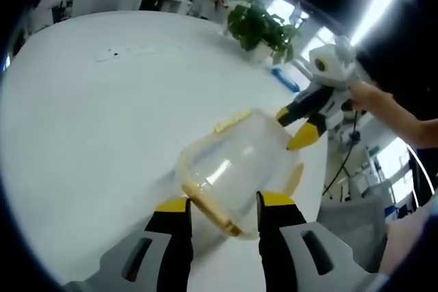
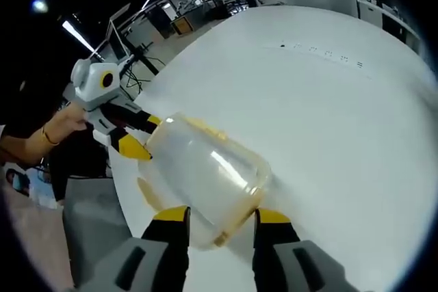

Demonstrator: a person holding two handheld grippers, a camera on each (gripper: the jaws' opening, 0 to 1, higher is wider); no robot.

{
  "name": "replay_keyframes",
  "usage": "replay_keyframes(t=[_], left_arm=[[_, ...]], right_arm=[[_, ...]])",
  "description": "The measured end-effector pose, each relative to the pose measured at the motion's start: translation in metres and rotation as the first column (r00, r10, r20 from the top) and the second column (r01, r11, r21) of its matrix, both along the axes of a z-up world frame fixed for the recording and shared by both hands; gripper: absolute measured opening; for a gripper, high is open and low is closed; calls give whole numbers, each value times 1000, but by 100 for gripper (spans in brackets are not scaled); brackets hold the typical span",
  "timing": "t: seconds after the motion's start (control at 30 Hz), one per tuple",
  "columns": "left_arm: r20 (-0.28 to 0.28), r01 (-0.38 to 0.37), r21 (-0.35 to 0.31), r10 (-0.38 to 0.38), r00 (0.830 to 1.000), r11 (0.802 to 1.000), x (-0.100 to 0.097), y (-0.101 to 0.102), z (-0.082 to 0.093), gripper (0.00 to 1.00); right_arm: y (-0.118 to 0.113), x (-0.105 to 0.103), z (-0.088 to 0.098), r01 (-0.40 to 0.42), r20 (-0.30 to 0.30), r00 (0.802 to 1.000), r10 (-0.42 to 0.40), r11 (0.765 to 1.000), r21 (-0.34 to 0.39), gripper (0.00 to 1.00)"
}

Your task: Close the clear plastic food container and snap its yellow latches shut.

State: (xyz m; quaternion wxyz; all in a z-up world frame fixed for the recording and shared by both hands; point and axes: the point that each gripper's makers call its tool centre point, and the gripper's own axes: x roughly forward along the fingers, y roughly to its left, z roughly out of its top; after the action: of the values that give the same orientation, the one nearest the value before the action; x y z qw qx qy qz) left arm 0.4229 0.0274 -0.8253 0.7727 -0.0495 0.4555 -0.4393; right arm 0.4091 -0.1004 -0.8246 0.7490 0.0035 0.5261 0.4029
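Left gripper [image 1: 224, 204]: low in the left gripper view, its two yellow-tipped jaws spread apart on either side of the container's near end; whether the tips touch the plastic, I cannot tell.

Right gripper [image 2: 220, 215]: likewise spread, one jaw at each side of the near end of the container in the right gripper view — released, nothing clamped between the tips.

Clear plastic food container [image 1: 236, 169]: lying on the white table [image 1: 89, 121] near its edge, between the two grippers, which come at it from opposite ends.

Yellow latch [image 1: 209, 206]: a pale yellow bar along the container's near rim, just between the left jaws; another yellow latch [image 1: 233, 120] lies on the far rim.

Opposite gripper: in the left gripper view the right gripper's yellow tips sit at the container's far side, a person's hand [image 1: 369, 95] wrapped round its handle, forearm stretched out behind.

Person's other hand [image 2: 65, 124]: gripping the left gripper's body in the right gripper view — wrist bent, a band on it.

Potted plant [image 1: 263, 27]: on the table's far edge.
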Motion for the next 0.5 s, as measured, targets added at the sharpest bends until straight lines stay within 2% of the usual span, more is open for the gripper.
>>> replay_keyframes(t=[0.33,0.43,0.5], left_arm=[[-1,11,6,-11,1000,1000,-1,4,0,35],[-7,12,12,-12,1000,1000,0,4,1,36],[18,29,29,-29,999,999,2,4,1,37]], right_arm=[[4,-2,0,11,6,1000,-11,1000,4,34],[4,-2,0,-23,10,1000,23,1000,-1,35],[4,-2,0,-30,13,999,30,1000,-8,35]])
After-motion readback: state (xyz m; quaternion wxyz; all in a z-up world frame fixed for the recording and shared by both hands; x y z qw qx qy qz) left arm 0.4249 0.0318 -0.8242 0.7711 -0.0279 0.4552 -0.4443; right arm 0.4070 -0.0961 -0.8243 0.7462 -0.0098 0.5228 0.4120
